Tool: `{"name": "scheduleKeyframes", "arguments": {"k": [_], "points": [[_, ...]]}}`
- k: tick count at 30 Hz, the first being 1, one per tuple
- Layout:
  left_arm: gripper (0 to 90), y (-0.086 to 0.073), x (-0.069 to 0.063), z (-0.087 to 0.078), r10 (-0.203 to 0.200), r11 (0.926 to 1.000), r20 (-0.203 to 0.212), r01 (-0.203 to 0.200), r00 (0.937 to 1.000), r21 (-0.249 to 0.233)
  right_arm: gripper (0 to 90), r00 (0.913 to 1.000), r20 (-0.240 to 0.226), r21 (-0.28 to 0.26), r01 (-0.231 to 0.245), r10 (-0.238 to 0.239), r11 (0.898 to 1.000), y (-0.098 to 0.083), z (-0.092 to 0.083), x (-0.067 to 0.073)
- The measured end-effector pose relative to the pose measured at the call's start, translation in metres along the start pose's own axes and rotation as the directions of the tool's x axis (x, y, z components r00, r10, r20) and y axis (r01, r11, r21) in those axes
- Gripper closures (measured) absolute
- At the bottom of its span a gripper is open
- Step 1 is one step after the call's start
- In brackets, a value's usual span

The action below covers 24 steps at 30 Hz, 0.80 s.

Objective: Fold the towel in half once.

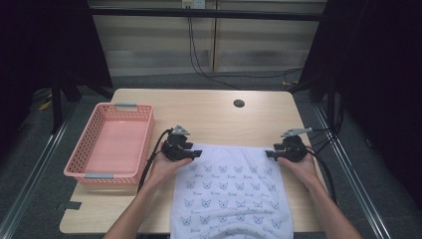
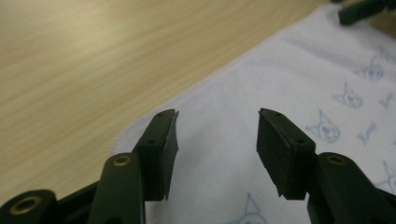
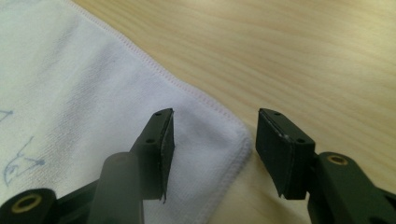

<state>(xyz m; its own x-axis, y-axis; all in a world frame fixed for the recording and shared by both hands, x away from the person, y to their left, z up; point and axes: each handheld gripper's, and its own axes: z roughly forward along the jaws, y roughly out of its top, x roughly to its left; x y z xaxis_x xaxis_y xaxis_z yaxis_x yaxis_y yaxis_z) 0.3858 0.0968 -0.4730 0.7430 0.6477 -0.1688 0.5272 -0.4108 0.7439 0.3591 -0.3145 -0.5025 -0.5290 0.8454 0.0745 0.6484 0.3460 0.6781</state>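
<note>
A white towel [image 1: 229, 194] printed with small blue cat faces lies flat on the wooden table [image 1: 209, 112], and its near end hangs over the front edge. My left gripper [image 1: 196, 154] rests at the towel's far left corner. In the left gripper view, the towel [image 2: 280, 84] lies under the left gripper [image 2: 218, 112], whose jaws stand apart and grip nothing. My right gripper [image 1: 270, 154] is at the far right corner. In the right gripper view, the right gripper [image 3: 215, 112] is open, with the corner of the towel [image 3: 70, 93] lying loose below the gap.
An empty pink plastic basket [image 1: 79, 149] stands on the left part of the table, close to my left hand. A round cable hole [image 1: 239, 103] is in the tabletop near the back. Cables run along the floor behind the table.
</note>
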Motion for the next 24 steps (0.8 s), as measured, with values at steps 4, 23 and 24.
{"name": "scheduleKeyframes", "arguments": {"k": [4, 23, 24], "points": [[45.6, -0.002, 0.008, 0.001, -0.023, 0.9997, -0.022, 0.023, 0.9995, 0.0, 68.2, 0.9998, -0.012, -0.028, 0.014, -0.014, 1.0, -0.003, 0.0, 0.005], [65.2, -0.019, 0.025, 0.017, -0.016, 0.9979, -0.104, 0.022, 0.9945, 0.061, 86.4, 0.9976, -0.054, -0.081, -0.047, 0.042, 0.996, -0.006, -0.009, 0.006], [69.9, -0.019, 0.023, 0.018, -0.011, 0.9984, -0.109, 0.017, 0.9939, 0.055, 86.4, 0.9973, -0.059, -0.083, -0.048, 0.043, 0.995, -0.006, -0.009, 0.005]]}}
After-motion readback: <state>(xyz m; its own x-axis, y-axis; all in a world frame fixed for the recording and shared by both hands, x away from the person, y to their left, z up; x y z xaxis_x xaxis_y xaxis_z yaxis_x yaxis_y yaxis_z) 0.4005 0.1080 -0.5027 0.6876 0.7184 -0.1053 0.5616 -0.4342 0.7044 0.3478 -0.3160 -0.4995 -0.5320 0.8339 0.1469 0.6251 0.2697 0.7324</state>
